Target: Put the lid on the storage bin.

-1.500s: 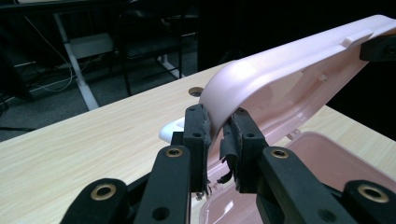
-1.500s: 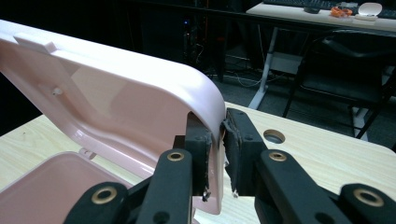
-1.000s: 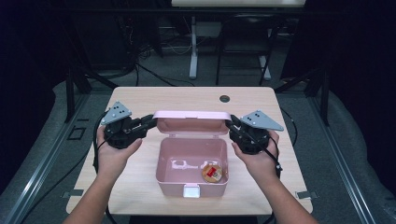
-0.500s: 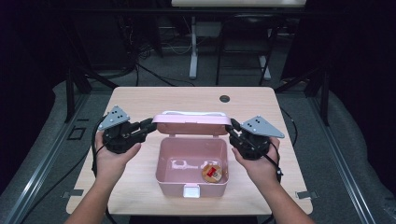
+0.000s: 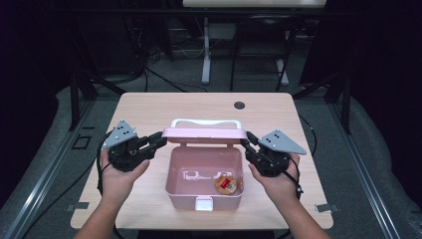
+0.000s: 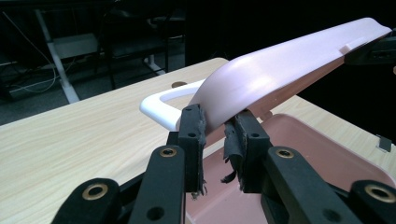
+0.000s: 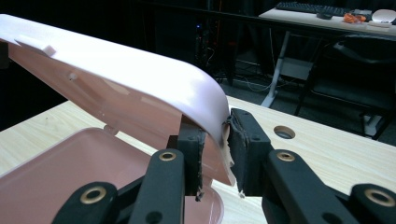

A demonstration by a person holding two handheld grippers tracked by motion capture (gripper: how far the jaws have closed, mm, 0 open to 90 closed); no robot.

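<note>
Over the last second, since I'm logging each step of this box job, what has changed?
The lid has swung forward and down over the pink box, with the left gripper and right gripper clamped on its two ends and following it. The box, the round item inside it and the table stayed put.

The high camera hangs above my side of the table (image 5: 149,107) and looks forward and down, taking in the whole tabletop with my forearms entering from 6 o'clock and the dark floor and desk legs toward 12. The camera on my left gripper (image 6: 215,140) sits very close behind its jaws and looks low across the table toward 2 o'clock along the pink lid (image 6: 280,70), with the white handle (image 6: 161,105) at 10. The camera on my right gripper (image 7: 215,144) is just as close and looks toward 10 o'clock along the same lid (image 7: 140,79), so both share it and the open box (image 5: 204,172) that the high view shows between them.
</note>
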